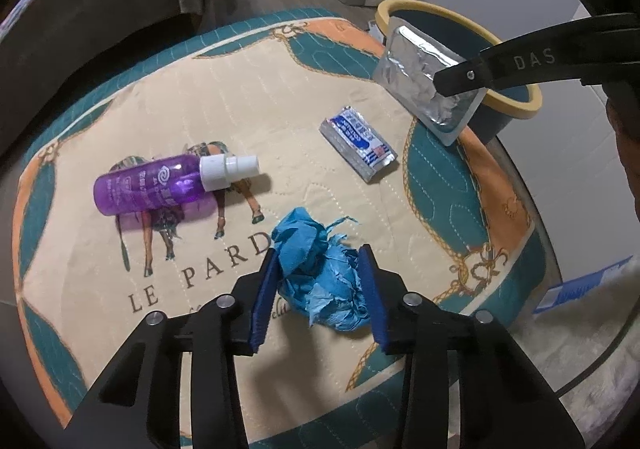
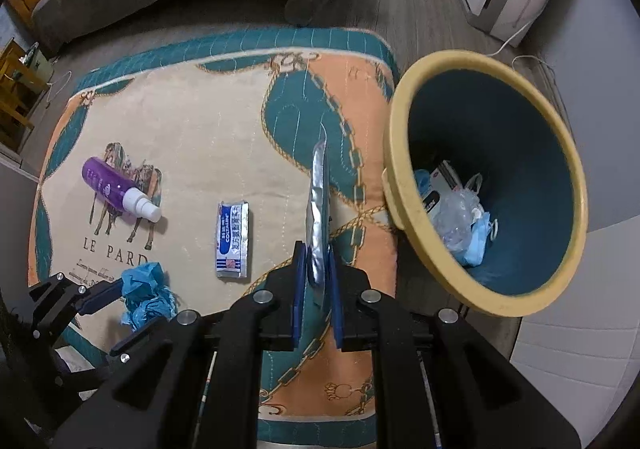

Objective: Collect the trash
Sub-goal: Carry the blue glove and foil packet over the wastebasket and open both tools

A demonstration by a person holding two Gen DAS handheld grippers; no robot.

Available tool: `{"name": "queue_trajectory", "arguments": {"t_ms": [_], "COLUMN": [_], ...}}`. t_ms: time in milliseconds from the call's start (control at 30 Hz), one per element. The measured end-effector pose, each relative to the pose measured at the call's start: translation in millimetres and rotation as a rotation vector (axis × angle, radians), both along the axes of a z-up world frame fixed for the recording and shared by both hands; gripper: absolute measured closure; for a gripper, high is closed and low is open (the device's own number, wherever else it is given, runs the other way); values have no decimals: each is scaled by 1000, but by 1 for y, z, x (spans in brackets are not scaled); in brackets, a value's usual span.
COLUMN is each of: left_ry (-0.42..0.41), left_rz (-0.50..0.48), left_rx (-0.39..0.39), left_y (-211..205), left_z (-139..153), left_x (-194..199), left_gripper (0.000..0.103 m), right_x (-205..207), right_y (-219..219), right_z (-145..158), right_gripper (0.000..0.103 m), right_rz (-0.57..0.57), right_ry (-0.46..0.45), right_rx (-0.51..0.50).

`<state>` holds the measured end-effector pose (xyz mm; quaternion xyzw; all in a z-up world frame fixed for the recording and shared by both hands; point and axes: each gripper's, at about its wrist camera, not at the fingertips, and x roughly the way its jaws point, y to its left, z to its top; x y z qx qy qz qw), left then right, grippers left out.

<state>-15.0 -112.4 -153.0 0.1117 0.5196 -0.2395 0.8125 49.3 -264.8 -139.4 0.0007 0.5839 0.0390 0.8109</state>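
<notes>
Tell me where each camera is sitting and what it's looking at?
Left wrist: sits on the left gripper, looking down over the mat at the blue crumpled paper between its fingers; the right gripper's finger shows top right.
Right wrist: sits on the right gripper, looking at the silver foil packet it pinches and the trash bin; the left gripper shows bottom left.
Shared: purple spray bottle, small blue-white packet, paper, bin.

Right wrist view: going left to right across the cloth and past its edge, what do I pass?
purple spray bottle → crumpled blue paper → blue-and-white sachet → foil blister pack clamped edge-on in the right hand-held gripper → yellow-rimmed trash bin
</notes>
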Motion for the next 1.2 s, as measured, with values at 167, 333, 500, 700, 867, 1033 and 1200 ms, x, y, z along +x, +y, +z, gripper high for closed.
{"name": "queue_trajectory", "arguments": {"t_ms": [167, 333, 500, 700, 867, 1033, 1200], "left_ry": [-41, -101, -132, -181, -198, -199, -198], "left_rz": [7, 38, 74, 73, 75, 73, 56], "left_rx": [-14, -62, -116, -106, -105, -117, -110], "left_y": [-2, 1, 4, -3, -6, -13, -32], "left_z": [16, 44, 66, 81, 87, 92, 96], "left_x": [7, 18, 29, 37, 43, 47, 47], "left_gripper": [64, 64, 64, 64, 64, 64, 64], "right_x": [0, 2, 3, 1, 0, 5, 8], "right_y": [-7, -23, -46, -75, -96, -112, -116], "right_z": [26, 54, 74, 101, 110, 99, 92], "right_gripper": [93, 93, 93, 93, 93, 93, 93], "right_rz": [-1, -18, -47, -76, -99, -133, -134], "right_ry": [-68, -134, -185, -258, -288, -261, -248], "right_rx": [-3, 17, 8, -8, -21, -21, -2]}}
